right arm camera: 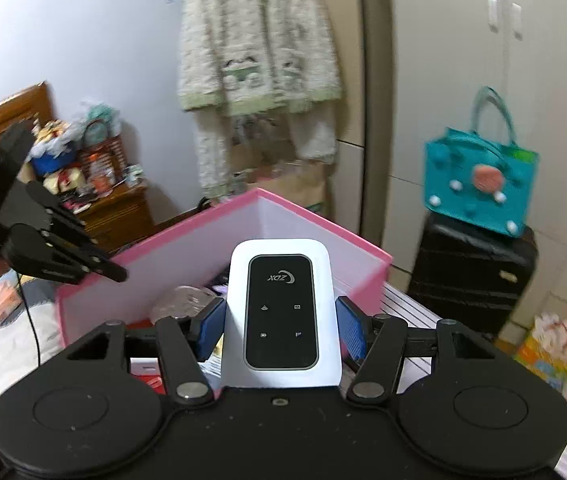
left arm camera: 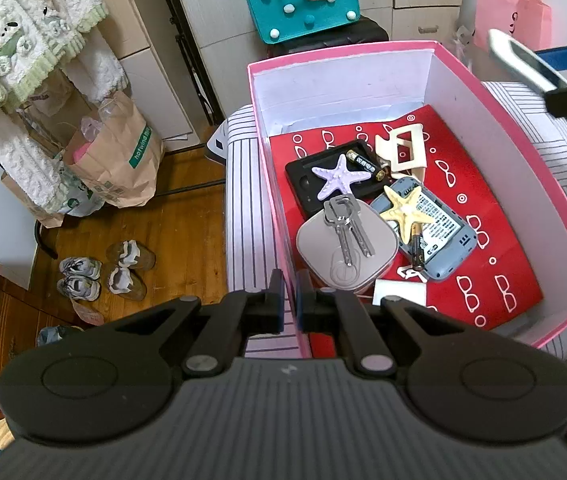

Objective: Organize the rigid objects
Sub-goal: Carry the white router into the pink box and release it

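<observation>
Right wrist view shows the right gripper (right arm camera: 281, 322) with jaws clenched on a white router (right arm camera: 281, 312), above the pink box (left arm camera: 495, 92). Left gripper (left arm camera: 289, 300) jaws pinch the box's wall at 6 o'clock; keys (left arm camera: 345, 224) lie inside.

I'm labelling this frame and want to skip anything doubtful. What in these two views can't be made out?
- Left gripper, left wrist view: jaws nearly closed at the box wall; whether they pinch it can't be told.
- White card, left view: partly behind the jaws.
- Router, left view: blurred, cut by the right edge.
- Box contents, right wrist view: mostly hidden by the router and right gripper.
- Battery print, left view: too small to read.
</observation>
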